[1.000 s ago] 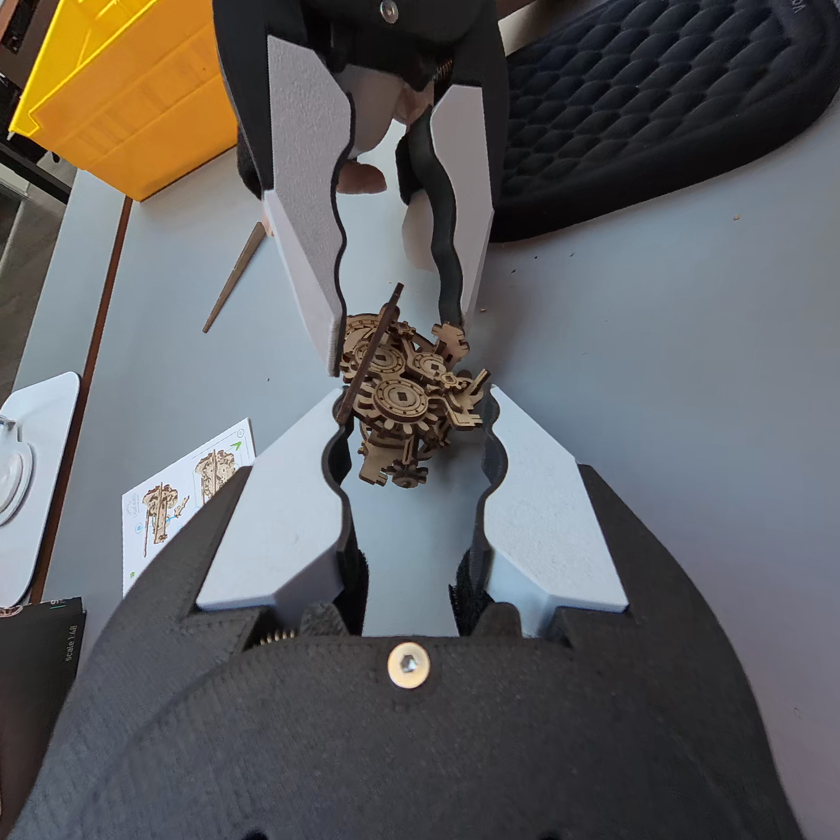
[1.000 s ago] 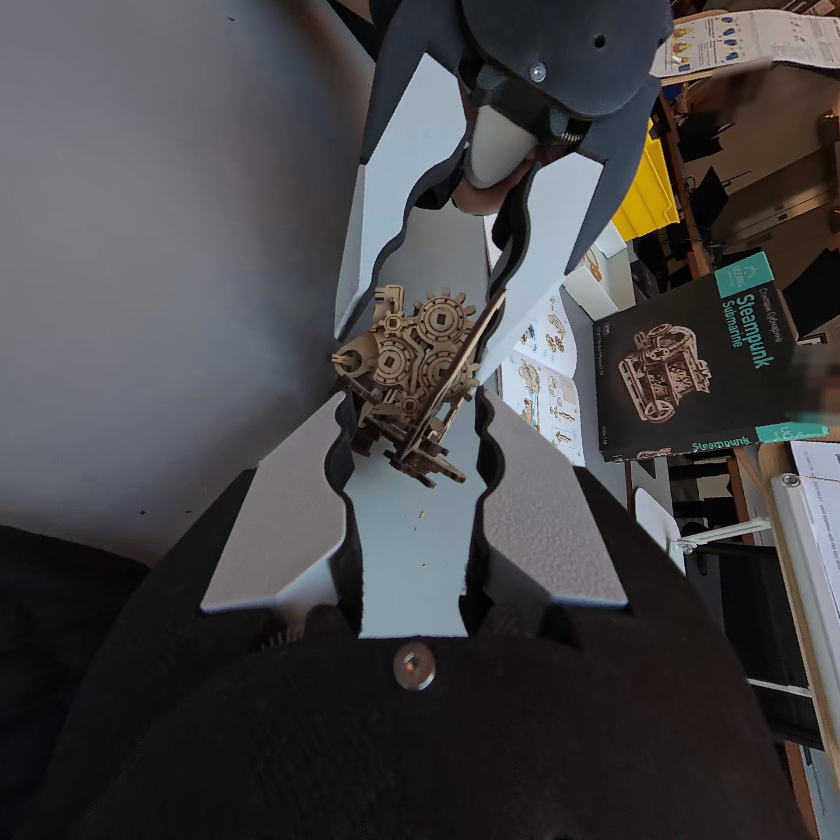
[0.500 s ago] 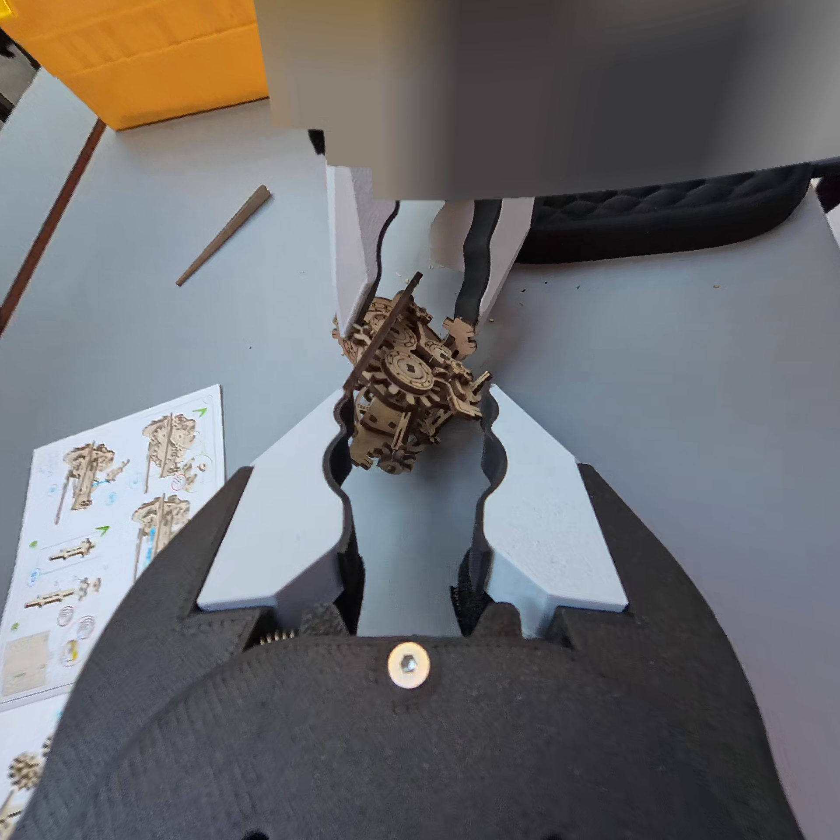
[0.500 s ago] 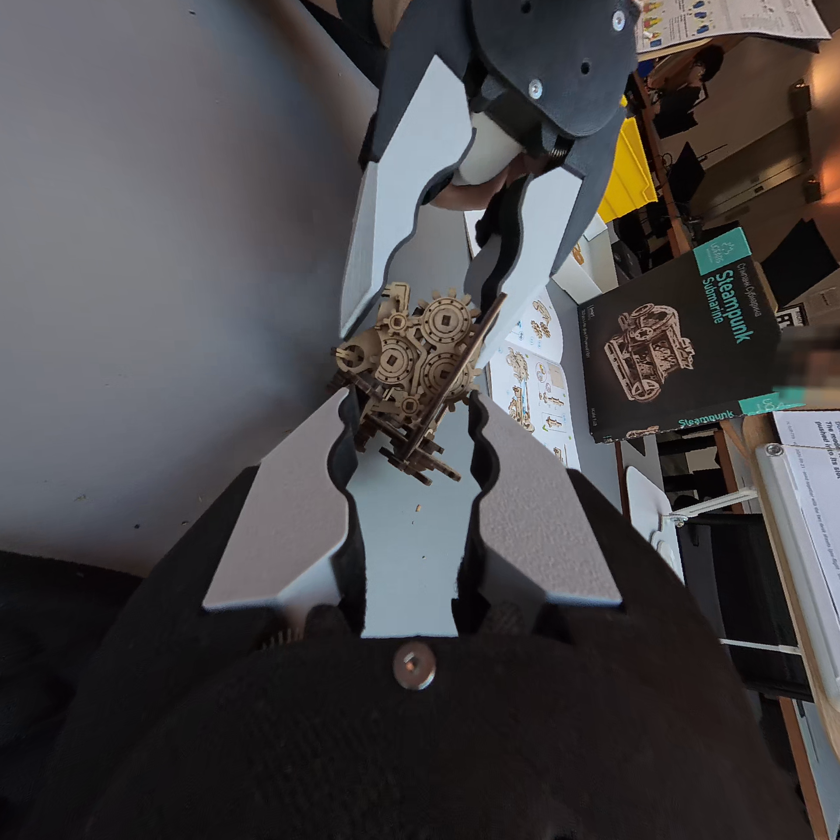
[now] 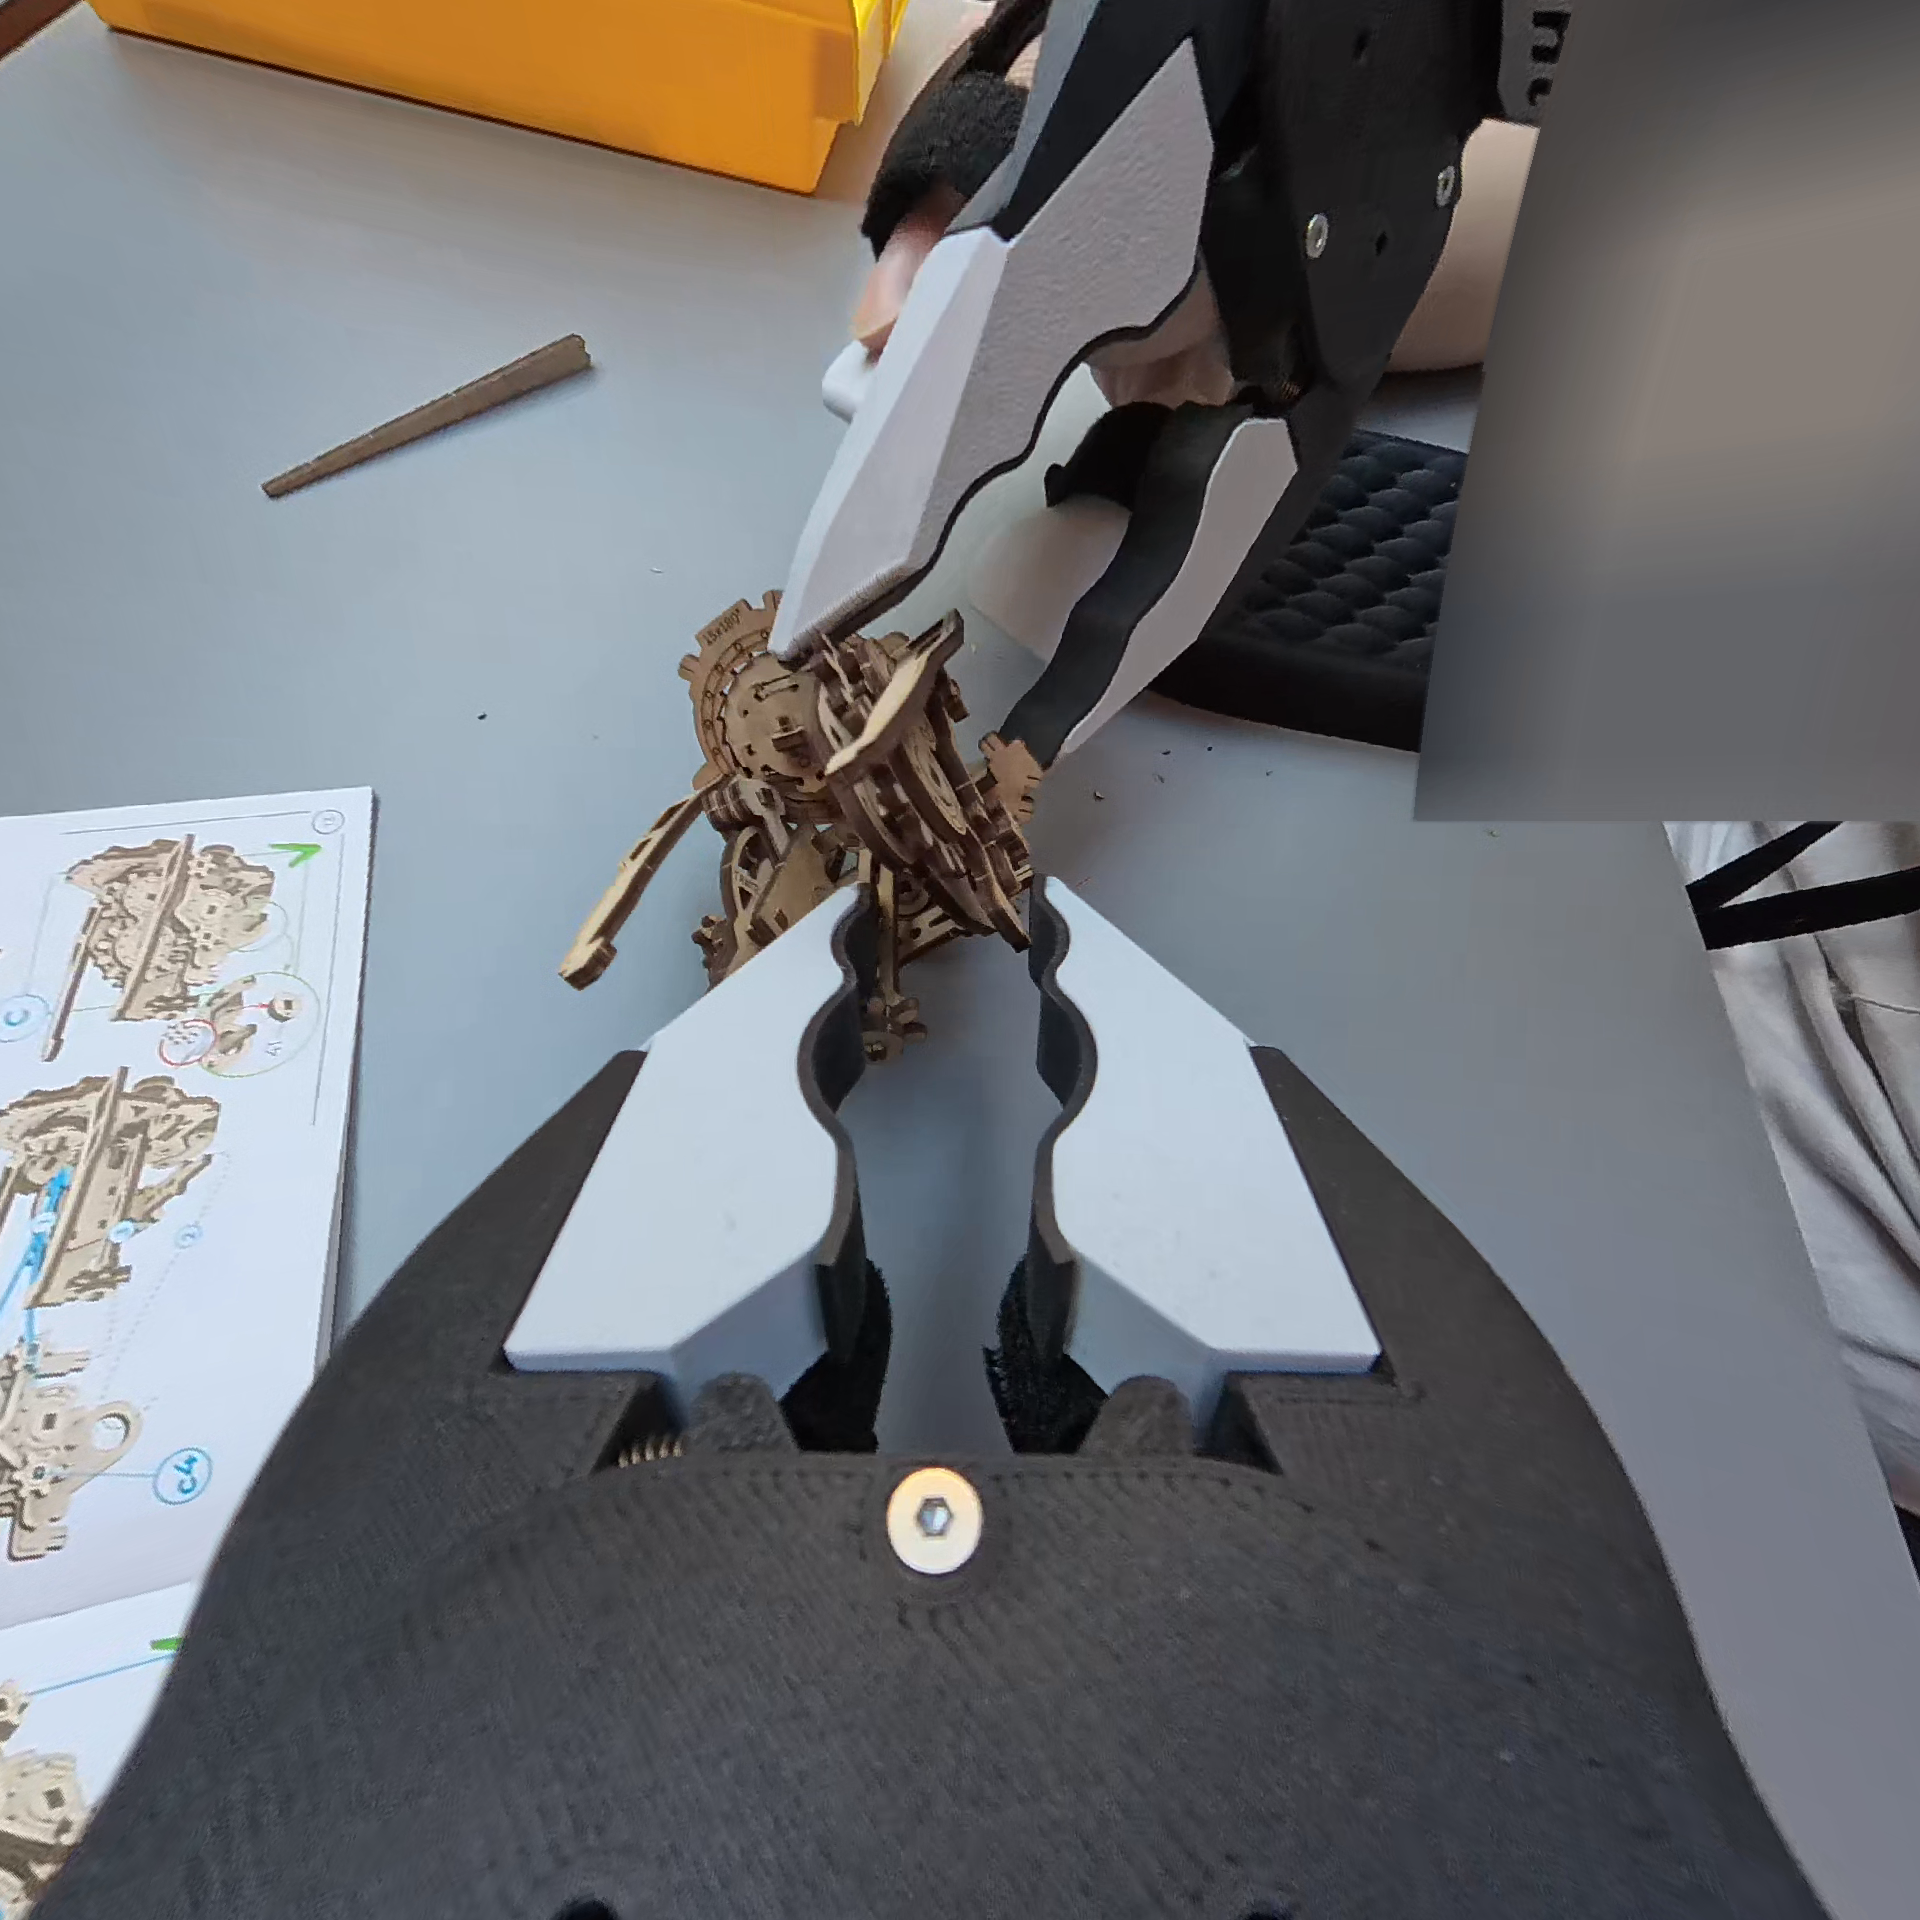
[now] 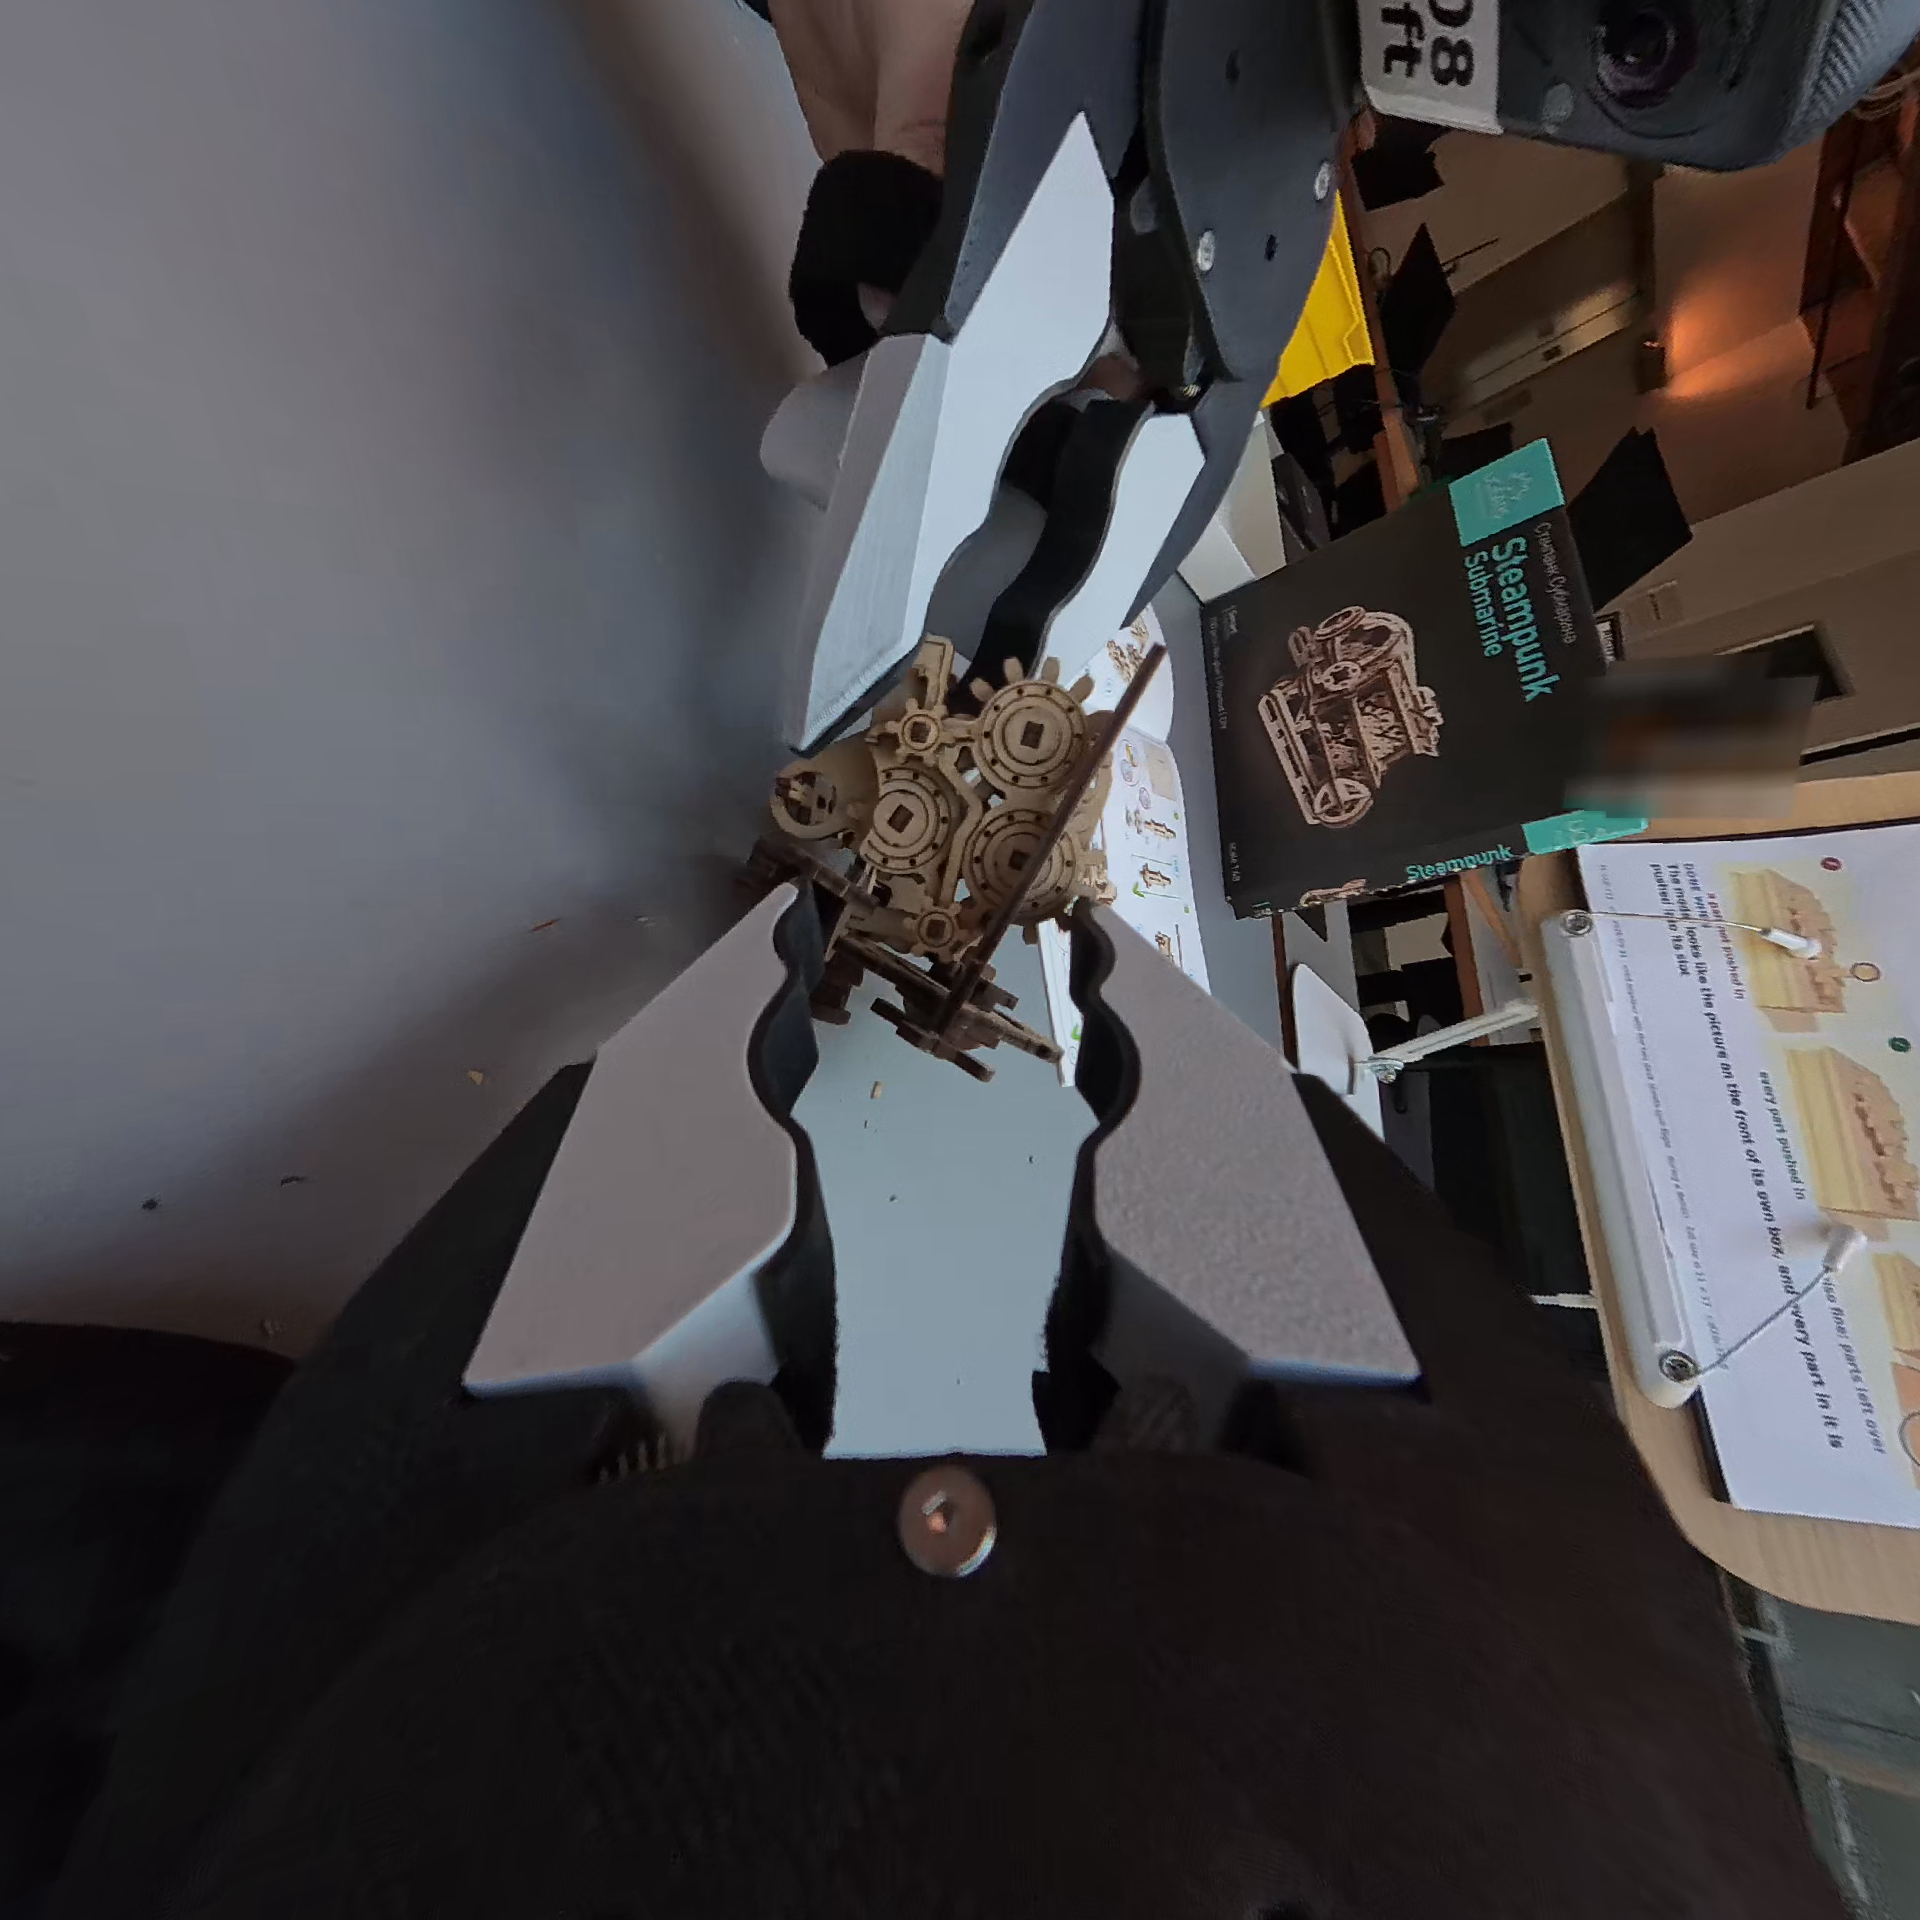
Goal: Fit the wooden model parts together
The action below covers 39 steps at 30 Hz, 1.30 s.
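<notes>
On the grey tabletop (image 5: 312, 644) I have both tools meeting at the wooden model (image 5: 831, 790), which is held at the middle. My left hand-held gripper (image 5: 945, 904) reaches forward, jaws clamped on the model's near lower side. My right hand-held gripper (image 6: 935, 925) grips its opposite side; it slants down from the far right in the left view. Only the left view shows the instruction sheet (image 5: 156, 1143), wooden stick (image 5: 426, 416) and yellow bin (image 5: 520, 73); only the right shows the black kit box (image 6: 1403, 696).

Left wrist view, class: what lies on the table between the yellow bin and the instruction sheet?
A thin wooden stick lies on the grey table between the yellow bin and the instruction sheet; otherwise bare.
</notes>
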Each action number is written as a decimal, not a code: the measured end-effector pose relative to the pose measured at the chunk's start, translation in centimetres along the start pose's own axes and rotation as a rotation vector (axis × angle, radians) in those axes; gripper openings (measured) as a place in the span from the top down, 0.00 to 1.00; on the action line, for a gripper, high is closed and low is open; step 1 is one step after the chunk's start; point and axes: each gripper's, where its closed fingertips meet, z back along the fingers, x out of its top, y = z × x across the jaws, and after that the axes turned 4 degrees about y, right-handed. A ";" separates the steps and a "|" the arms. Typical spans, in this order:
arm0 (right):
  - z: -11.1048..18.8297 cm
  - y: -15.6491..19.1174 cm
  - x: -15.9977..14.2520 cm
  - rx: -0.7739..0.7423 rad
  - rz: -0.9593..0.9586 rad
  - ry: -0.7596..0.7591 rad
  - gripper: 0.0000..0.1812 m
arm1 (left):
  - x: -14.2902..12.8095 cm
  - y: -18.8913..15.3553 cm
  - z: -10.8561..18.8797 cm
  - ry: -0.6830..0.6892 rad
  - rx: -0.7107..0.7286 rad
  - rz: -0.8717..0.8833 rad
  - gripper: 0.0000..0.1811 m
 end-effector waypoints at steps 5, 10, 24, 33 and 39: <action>-0.1 -0.1 -0.5 -0.047 0.065 0.066 0.74 | 0.2 0.5 -0.3 -0.026 0.021 0.034 0.84; -0.3 0.0 -0.6 -0.063 0.064 0.094 0.74 | 1.7 0.9 0.4 -0.135 0.009 0.099 0.88; -0.5 -0.7 -1.3 -0.084 0.010 0.110 0.74 | 2.2 1.8 0.0 -0.238 -0.100 0.350 0.91; -1.0 0.1 -0.8 -0.117 0.165 0.078 0.71 | 1.2 1.0 0.5 -0.093 -0.086 0.359 0.91; -0.9 -0.7 0.2 -0.143 0.172 0.033 0.57 | 0.7 0.5 0.7 -0.032 -0.098 0.376 0.91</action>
